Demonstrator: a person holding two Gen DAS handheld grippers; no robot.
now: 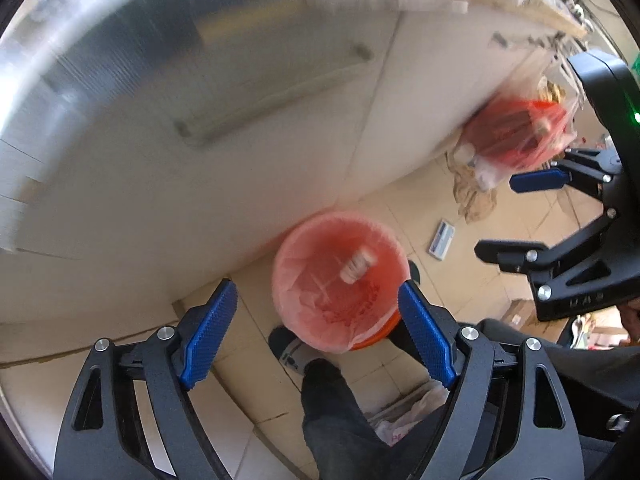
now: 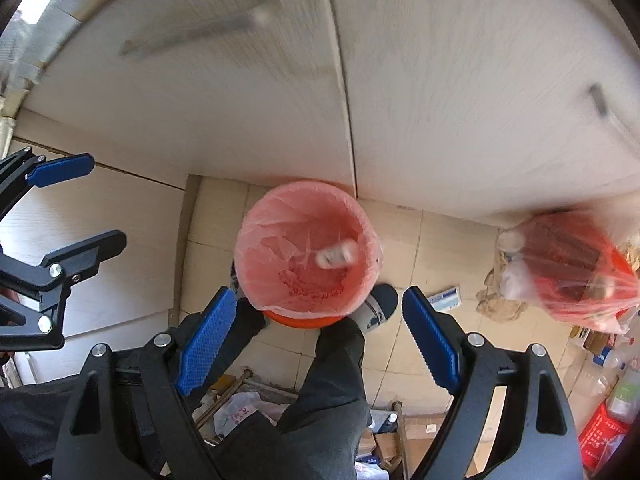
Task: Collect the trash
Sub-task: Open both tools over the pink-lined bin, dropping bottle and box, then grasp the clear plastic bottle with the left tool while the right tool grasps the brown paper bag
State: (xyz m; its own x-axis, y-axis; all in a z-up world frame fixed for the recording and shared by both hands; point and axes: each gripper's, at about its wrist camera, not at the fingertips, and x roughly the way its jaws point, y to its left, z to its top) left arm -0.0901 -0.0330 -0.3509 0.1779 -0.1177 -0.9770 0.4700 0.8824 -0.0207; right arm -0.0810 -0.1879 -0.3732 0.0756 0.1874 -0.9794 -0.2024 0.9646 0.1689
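Observation:
An orange bin [image 1: 376,338] lined with a pink plastic bag [image 1: 304,248] stands on the tiled floor against a white cabinet; it also shows in the right wrist view [image 2: 296,318]. A small white crumpled piece of trash [image 1: 356,266] sits blurred inside the bin's mouth, also in the right wrist view [image 2: 336,255]. My left gripper [image 1: 318,330] is open and empty above the bin. My right gripper [image 2: 316,340] is open and empty above the bin too, and it shows from the side in the left wrist view [image 1: 508,216].
A full red plastic bag [image 2: 576,268] of rubbish lies to the right by the cabinet, with crumpled brown paper [image 2: 496,300] and a small white-blue box [image 2: 444,298] on the floor. The person's legs and shoes [image 2: 378,308] stand by the bin. Bottles [image 2: 616,380] lie at far right.

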